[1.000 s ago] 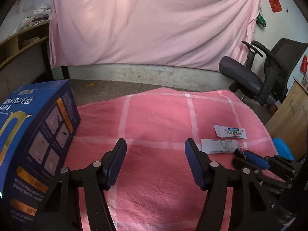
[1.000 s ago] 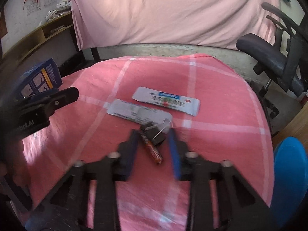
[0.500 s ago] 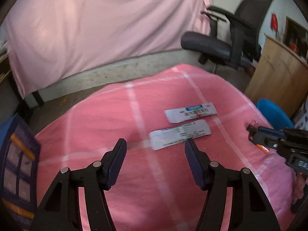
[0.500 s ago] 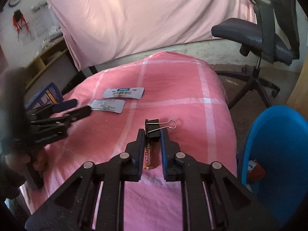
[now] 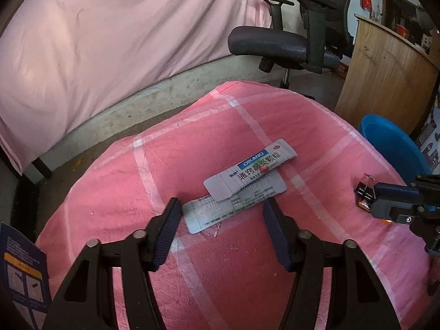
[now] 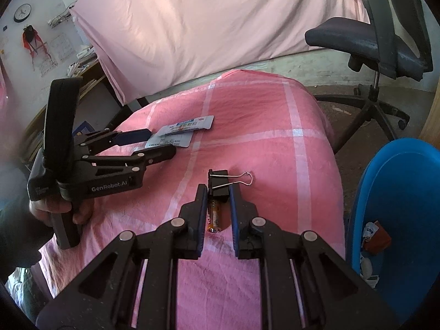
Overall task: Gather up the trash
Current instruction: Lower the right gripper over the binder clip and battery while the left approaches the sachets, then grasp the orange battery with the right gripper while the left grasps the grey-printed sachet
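On the pink checked cloth (image 5: 247,275) we take the blue bin (image 6: 407,206) as our landmark; it stands off the cloth's edge, low at the right of the right wrist view. We see scraps inside it: a small red-brown wrapper (image 6: 378,238) against the inner wall, with pale bits of paper (image 6: 368,268) just below it. How full it is deeper down we cannot tell, since the rim cuts the view.

Nearest the bin, on the cloth, our right gripper (image 6: 218,192) has its fingers drawn close together on a black binder clip (image 6: 220,183), whose wire handles point toward the bin. The pads press the clip's body from both sides. An orange battery (image 6: 214,216) lies on the cloth between the same fingers, just behind the clip; whether the pads touch it we cannot tell.

Farther from the bin, toward the middle of the cloth, two flat sachets lie overlapping: a printed sachet (image 5: 250,172) with a blue label rests partly on top of a plainer grey sachet (image 5: 233,205). Our left gripper (image 5: 221,211) points down at them with its jaws closing; the grey sachet's near end lies between the fingers, and the pads do not yet touch it.

Farthest from the bin, past the cloth's opposite edge, a dark blue box (image 5: 23,277) shows only its corner.
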